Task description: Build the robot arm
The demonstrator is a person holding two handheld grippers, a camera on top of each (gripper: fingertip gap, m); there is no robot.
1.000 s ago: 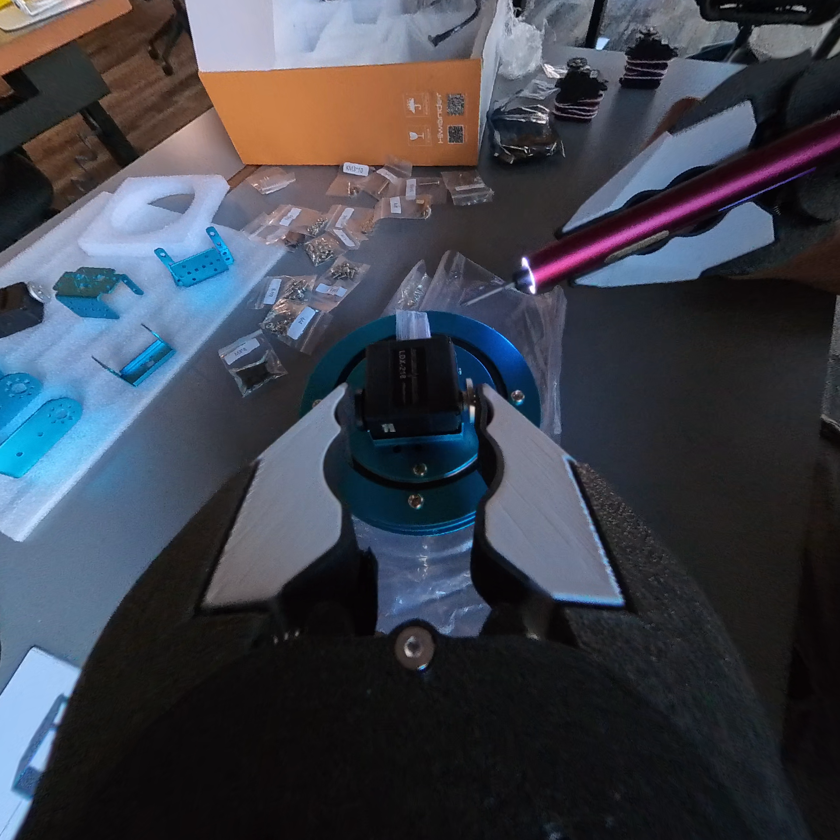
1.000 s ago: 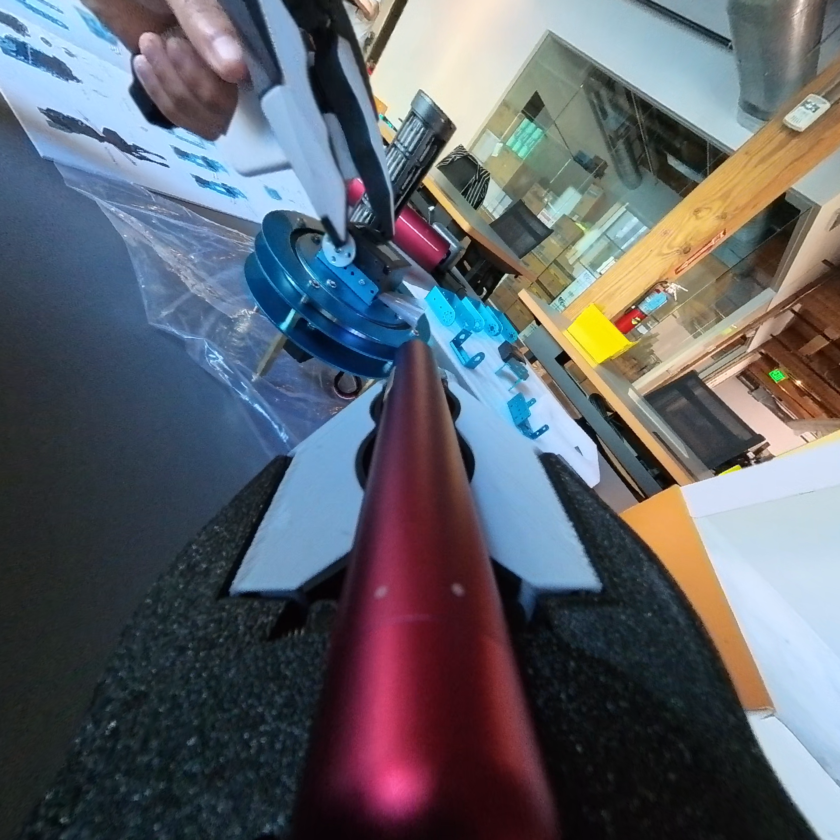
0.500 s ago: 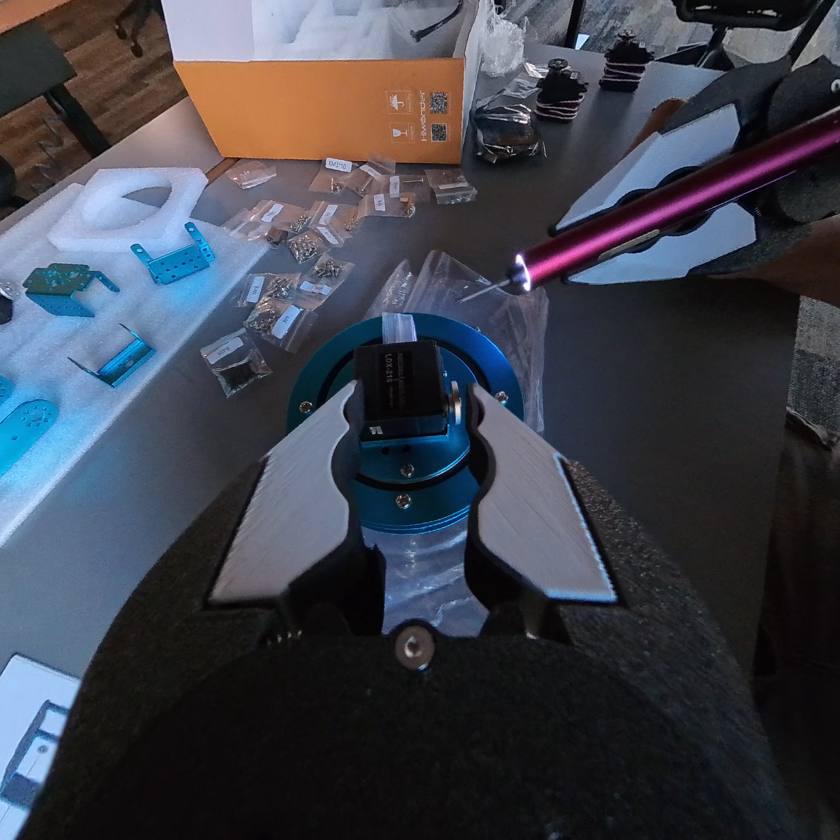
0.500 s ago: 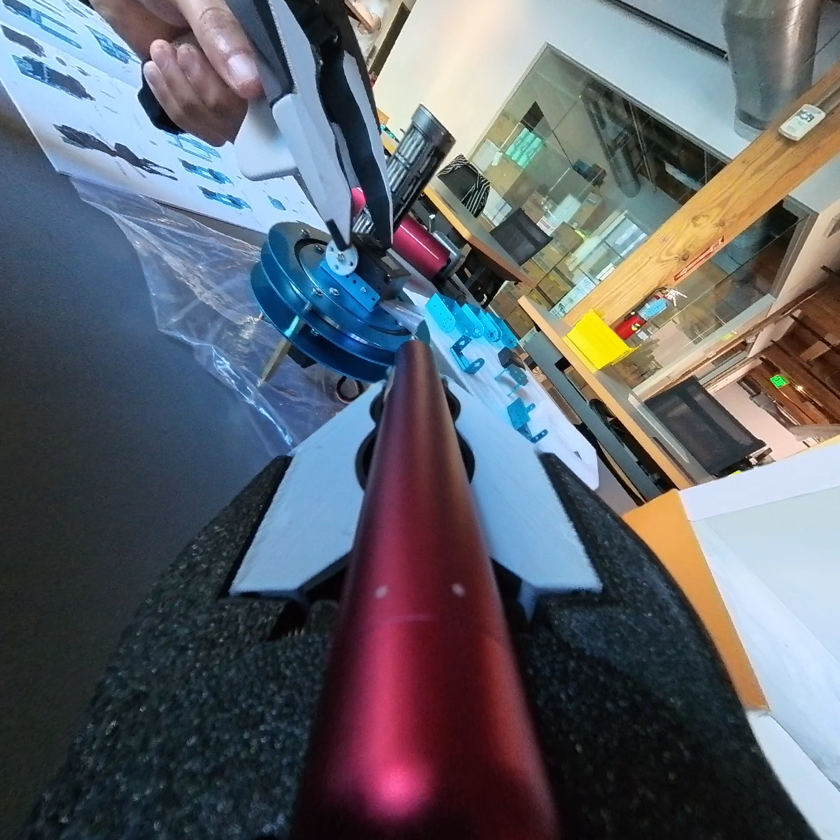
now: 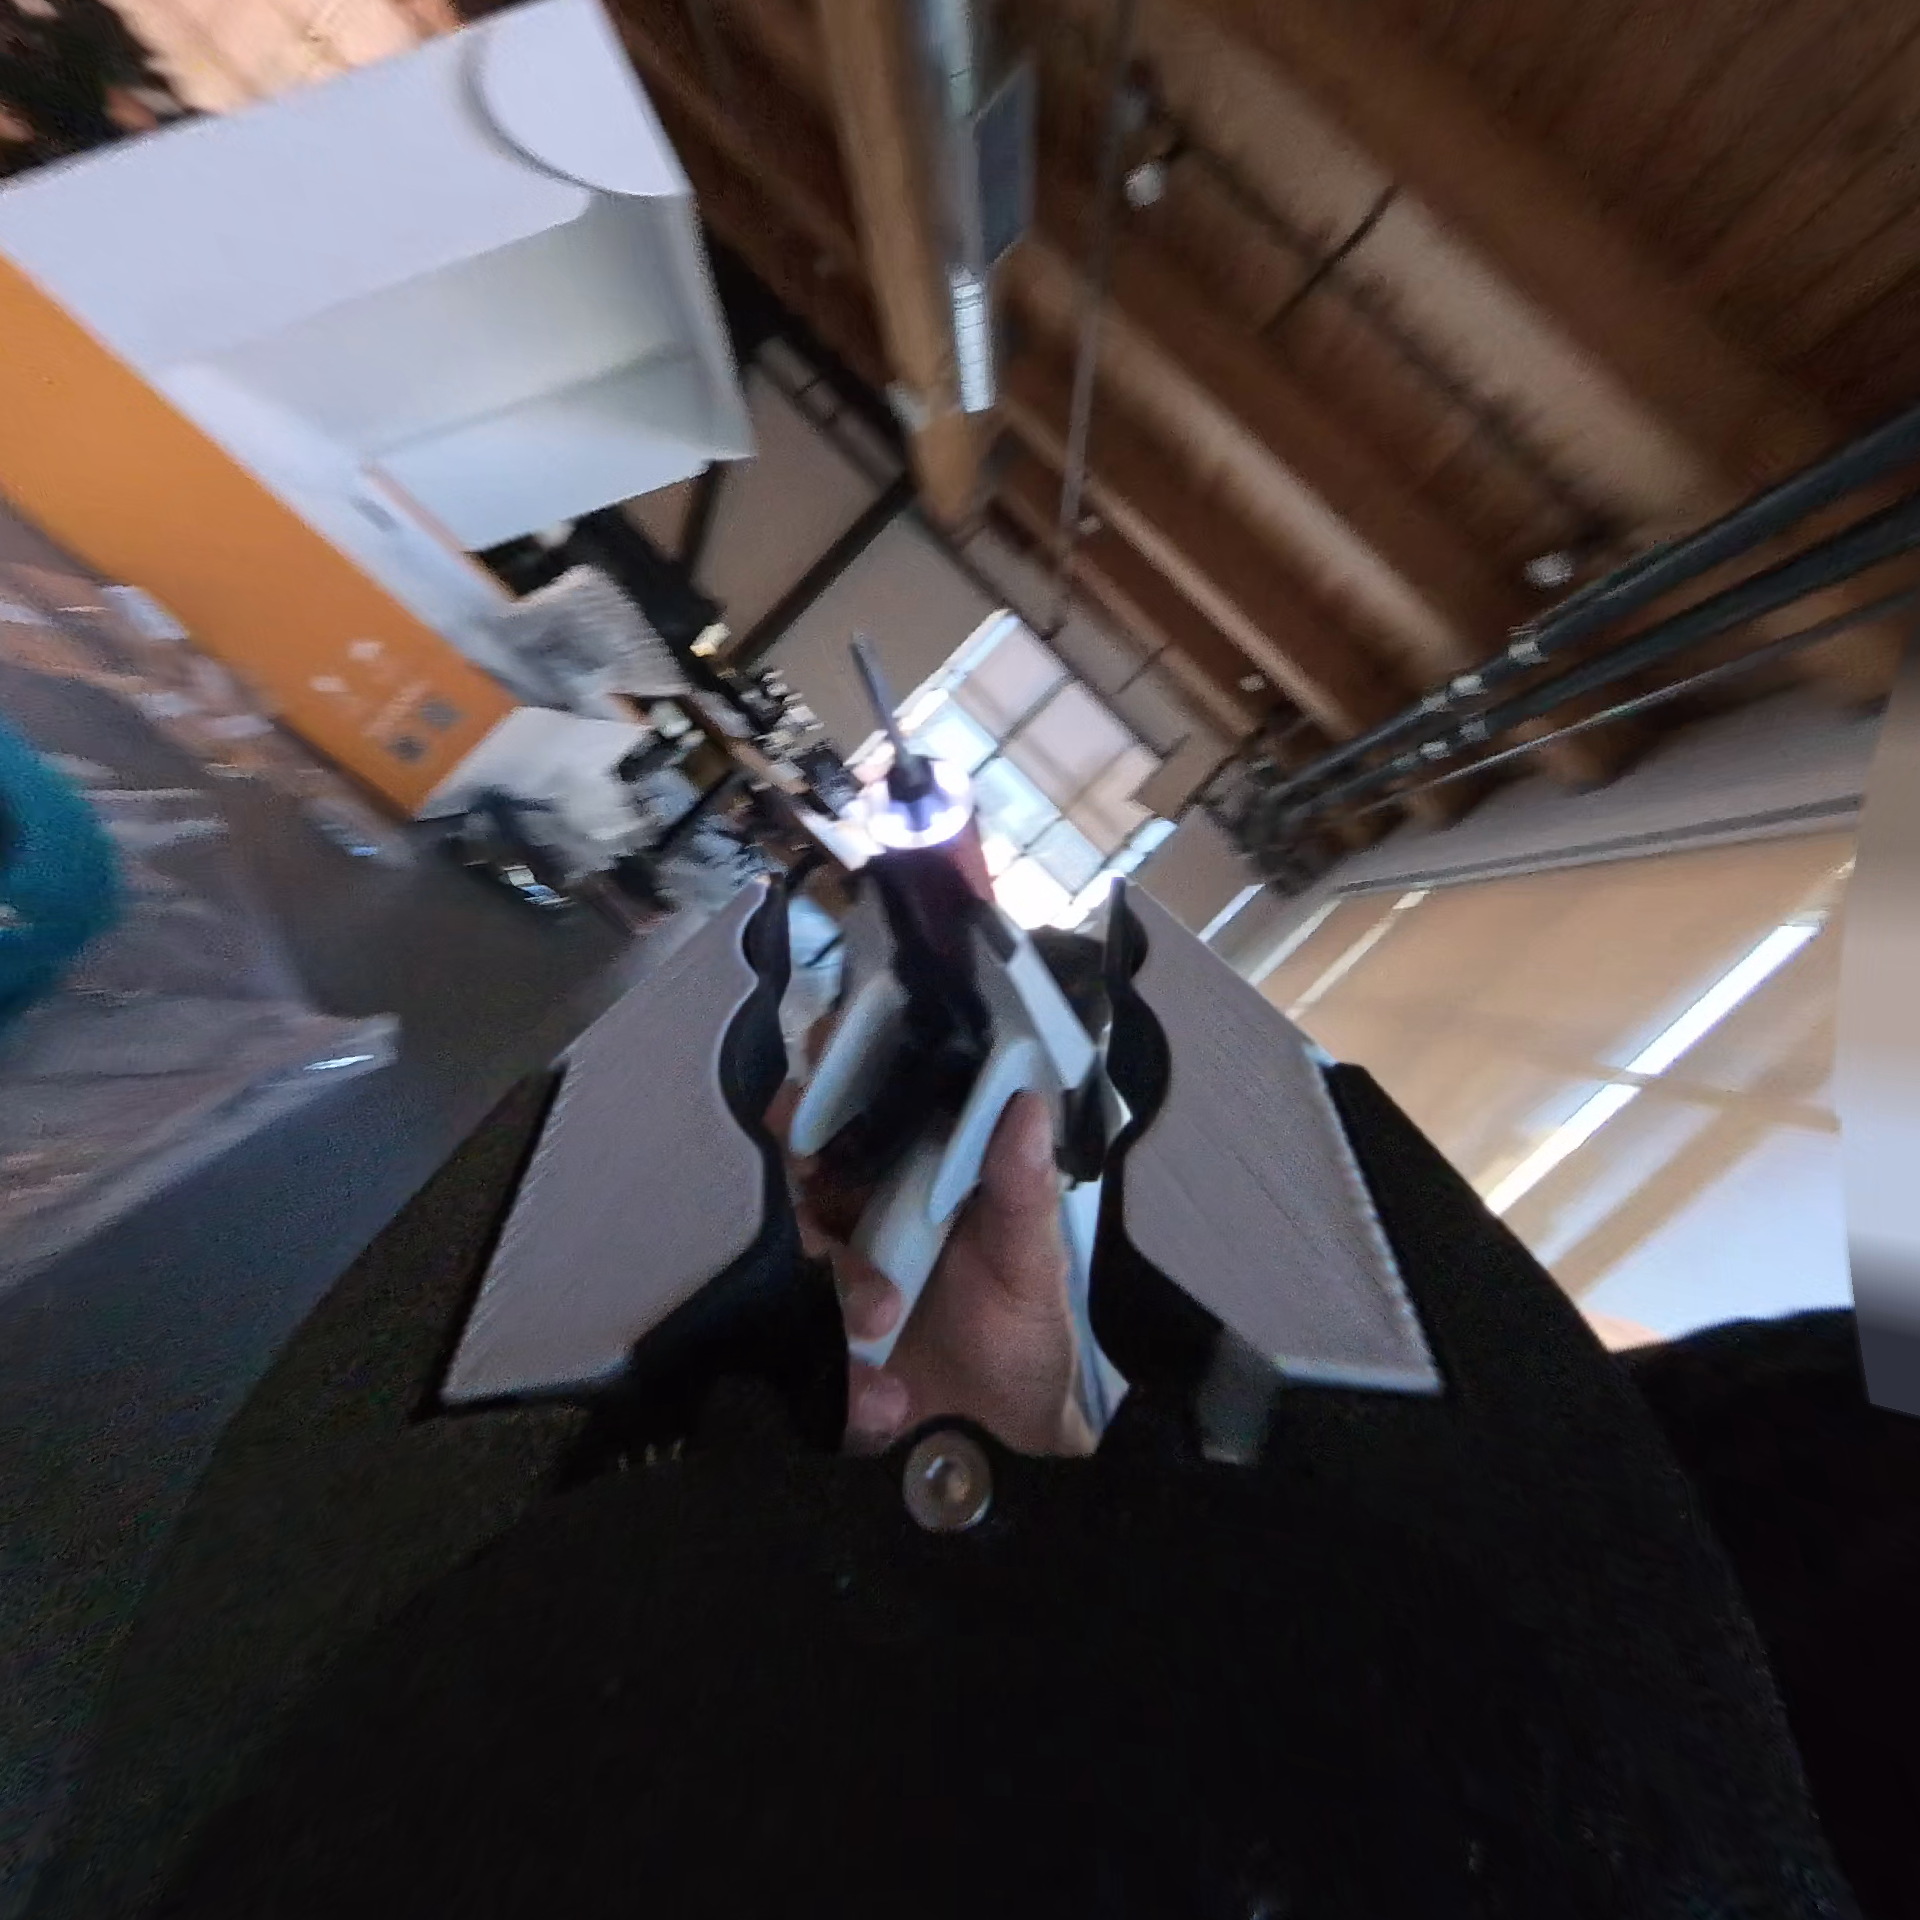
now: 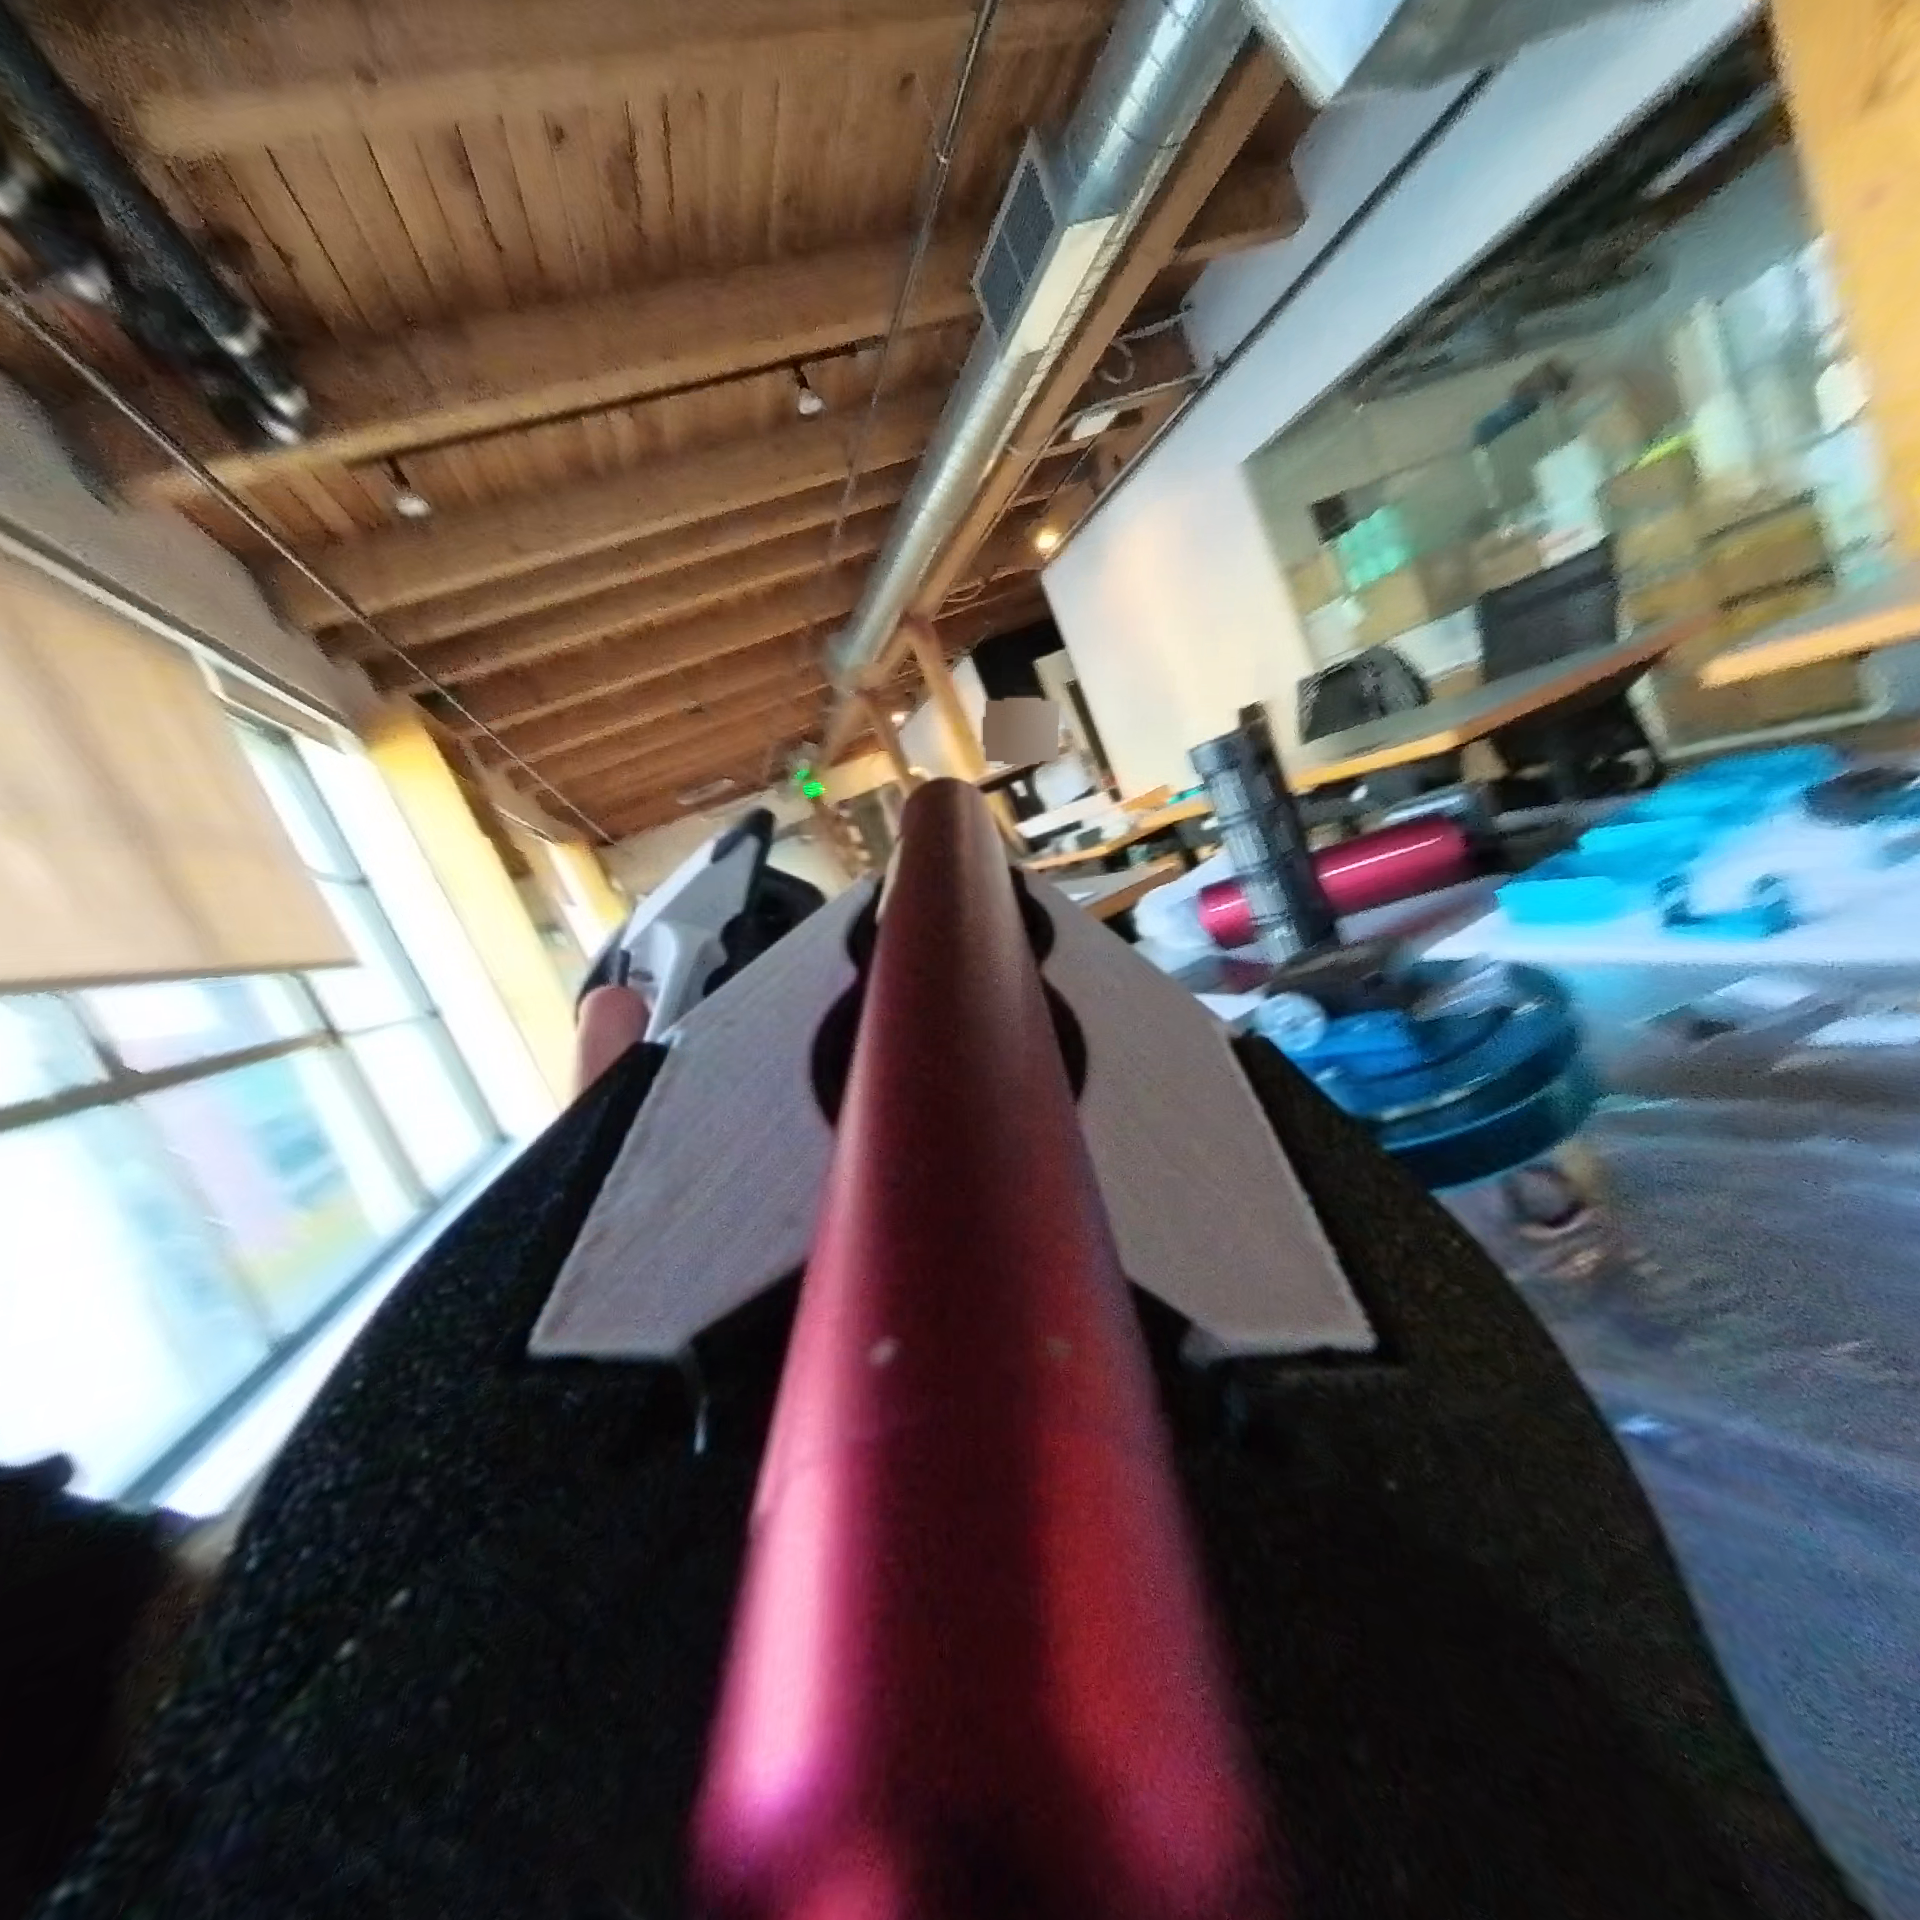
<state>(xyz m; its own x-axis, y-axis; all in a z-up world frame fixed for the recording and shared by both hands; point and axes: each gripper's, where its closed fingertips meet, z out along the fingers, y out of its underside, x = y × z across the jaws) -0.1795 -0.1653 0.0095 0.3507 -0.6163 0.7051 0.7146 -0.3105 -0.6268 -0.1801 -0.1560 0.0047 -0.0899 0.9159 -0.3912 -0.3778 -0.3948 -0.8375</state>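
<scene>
My left gripper [image 5: 945, 904] is open and empty, tilted up toward the ceiling. Through its jaws I see my right gripper [image 5: 935, 1091], held by a hand [image 5: 977, 1299], shut on a magenta electric screwdriver [image 5: 920, 831] with its lit tip and bit pointing up. In the right wrist view my right gripper [image 6: 951, 883] is shut on the screwdriver [image 6: 935, 1195]. The left gripper [image 6: 707, 914] shows beyond it on the left. The blue round base [image 6: 1455, 1081] stands on the dark table [image 6: 1714, 1299] to the right, blurred. It is a teal blur in the left wrist view [image 5: 42, 862].
An orange and white box [image 5: 239, 540] stands on the table at the left. A dark ribbed cylinder [image 6: 1257, 831], a magenta cylinder [image 6: 1382, 873] and white foam with blue parts [image 6: 1662, 894] lie behind the base. Windows [image 6: 208, 1143] run along the left. My left and right fingertips are right by each other.
My left gripper has let go of the blue base with the black servo and swung away and upward, jaws open. My right gripper has tilted up too, still holding the screwdriver.
</scene>
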